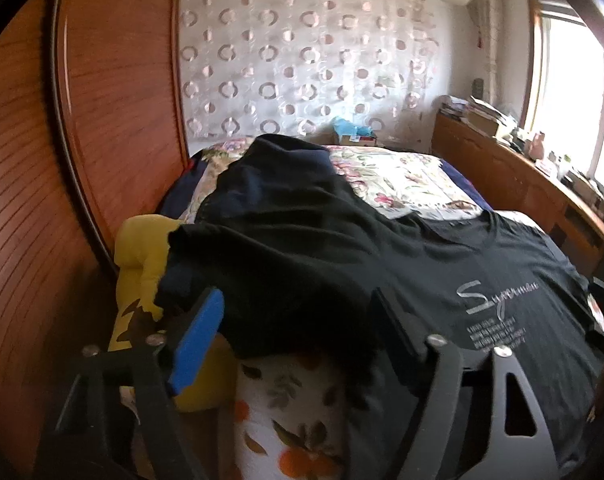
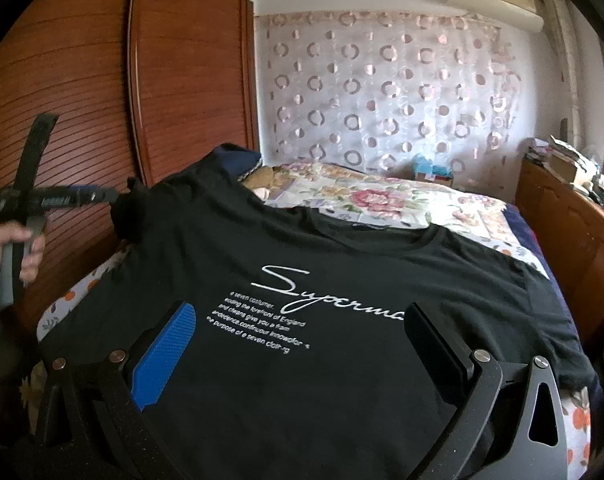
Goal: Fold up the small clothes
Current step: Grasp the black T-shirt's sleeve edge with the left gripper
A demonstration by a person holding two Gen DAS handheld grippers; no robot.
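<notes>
A black T-shirt [image 2: 302,280] with white script print lies spread on the bed; it also shows in the left wrist view [image 1: 442,280]. My left gripper [image 1: 297,312] has its jaws wide apart, with the shirt's bunched left sleeve [image 1: 261,272] between the blue pad [image 1: 197,340] and the black finger. In the right wrist view the left gripper [image 2: 119,198] meets that bunched sleeve [image 2: 131,216] at the shirt's left side; I cannot tell if it pinches it. My right gripper [image 2: 302,344] is open above the shirt's lower front, holding nothing.
A wooden slatted wardrobe [image 2: 81,120] stands close on the left. A yellow plush toy [image 1: 141,248] lies at the bed's left edge. The floral bedspread [image 2: 382,196] stretches behind the shirt. A cluttered wooden cabinet [image 2: 574,216] stands on the right under the window.
</notes>
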